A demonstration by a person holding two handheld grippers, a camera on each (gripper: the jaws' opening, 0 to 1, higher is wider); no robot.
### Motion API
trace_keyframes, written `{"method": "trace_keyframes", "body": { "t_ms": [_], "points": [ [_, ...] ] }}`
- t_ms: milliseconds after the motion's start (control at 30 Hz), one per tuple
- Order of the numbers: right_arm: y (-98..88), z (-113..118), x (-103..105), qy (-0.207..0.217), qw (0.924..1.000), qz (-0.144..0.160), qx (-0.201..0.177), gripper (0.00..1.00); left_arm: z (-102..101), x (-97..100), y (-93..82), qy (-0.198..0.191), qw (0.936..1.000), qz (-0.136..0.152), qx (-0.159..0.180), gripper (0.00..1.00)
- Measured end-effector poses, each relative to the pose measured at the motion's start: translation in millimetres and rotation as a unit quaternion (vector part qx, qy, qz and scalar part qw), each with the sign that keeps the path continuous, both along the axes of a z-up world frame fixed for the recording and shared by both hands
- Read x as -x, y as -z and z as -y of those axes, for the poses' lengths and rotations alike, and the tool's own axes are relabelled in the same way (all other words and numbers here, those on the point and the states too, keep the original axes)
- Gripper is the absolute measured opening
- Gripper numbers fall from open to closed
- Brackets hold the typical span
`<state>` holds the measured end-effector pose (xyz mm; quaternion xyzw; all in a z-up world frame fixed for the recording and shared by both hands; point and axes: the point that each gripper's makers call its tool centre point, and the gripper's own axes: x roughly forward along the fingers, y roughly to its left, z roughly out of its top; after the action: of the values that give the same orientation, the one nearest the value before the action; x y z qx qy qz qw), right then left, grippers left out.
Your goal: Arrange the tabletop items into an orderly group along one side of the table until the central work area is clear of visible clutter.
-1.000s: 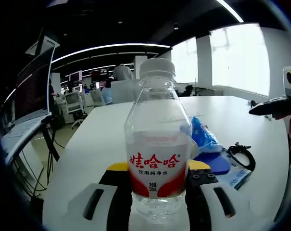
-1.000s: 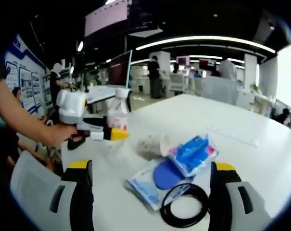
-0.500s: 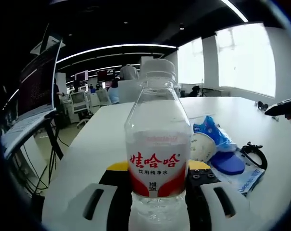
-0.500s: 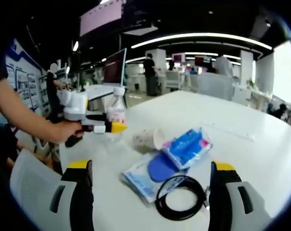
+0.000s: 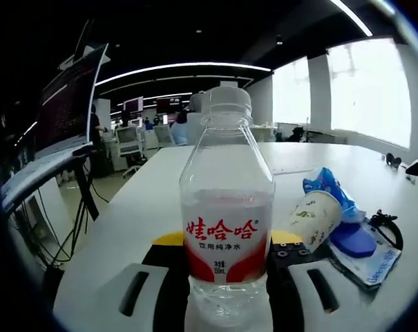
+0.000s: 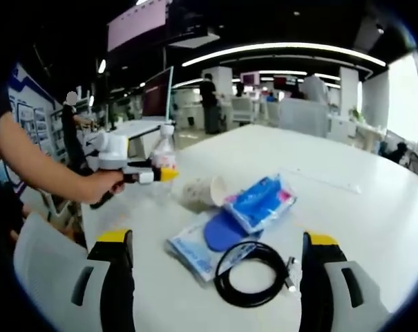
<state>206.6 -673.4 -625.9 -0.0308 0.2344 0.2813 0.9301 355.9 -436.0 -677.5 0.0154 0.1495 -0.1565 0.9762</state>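
The white bench [image 6: 374,207] spreads wide under both views, and the loose items lie together near its near-left part.

The left claw [image 5: 226,273] is closed on the water bottle [image 5: 226,207]: its two jaws press the lower body of the bottle from both sides, just under the red and white label, and the bottle stands upright between them with its white cap on. In the right gripper view the same claw [image 6: 157,176] appears at the far left, held by a person's hand [image 6: 106,184], with the small bottle [image 6: 164,158] gripped near the bench's left edge.

The right claw [image 6: 215,277] stands wide open and holds nothing; its yellow-tipped jaws rise on either side of the clutter without touching it. Between them lies a coiled black cable [image 6: 253,273], nearest to the camera. Just beyond it is a flat pale-blue packet [image 6: 184,249] with a dark blue oval piece [image 6: 219,235] lying on it, and a bright blue plastic pack [image 6: 259,200] resting against that.

A paper cup [image 6: 197,193] lies on its side between the blue pack and the bottle, its mouth facing right. The left gripper view shows the cup [image 5: 314,218] from its base end, to the right of the bottle, with the blue pack [image 5: 329,190] behind it and the cable [image 5: 388,225] farther right.
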Motion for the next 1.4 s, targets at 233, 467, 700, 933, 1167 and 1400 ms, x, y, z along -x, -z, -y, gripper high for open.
{"method": "trace_keyframes", "body": {
  "t_ms": [233, 467, 700, 933, 1167, 1400],
  "points": [
    [3.6, 2, 1, -0.001, 1.0, -0.005, 0.006, 0.99, 0, -2.7, -1.1, -0.008, 0.9999, 0.006, 0.007, 0.41],
    [1.1, 0, -3, -0.002, 1.0, -0.004, 0.002, 0.99, -1, -1.6, -1.5, -0.009, 0.9998, 0.017, 0.0, 0.42],
    [3.5, -4, -4, -0.009, 0.9999, -0.007, 0.005, 0.99, -2, -3.9, -0.6, -0.019, 0.9996, 0.018, -0.011, 0.42],
    [5.2, -5, -4, -0.01, 0.9999, -0.009, 0.005, 0.99, -3, -3.3, 0.6, -0.03, 0.9992, 0.023, -0.012, 0.42],
    [6.5, -3, -4, -0.006, 0.9999, -0.011, 0.004, 0.99, -5, -1.8, 1.2, -0.037, 0.9988, 0.029, -0.011, 0.42],
    [6.6, 0, -5, -0.002, 0.9999, -0.012, 0.003, 0.99, -11, -5.8, 5.8, -0.051, 0.9984, 0.026, 0.001, 0.42]
  ]
}}
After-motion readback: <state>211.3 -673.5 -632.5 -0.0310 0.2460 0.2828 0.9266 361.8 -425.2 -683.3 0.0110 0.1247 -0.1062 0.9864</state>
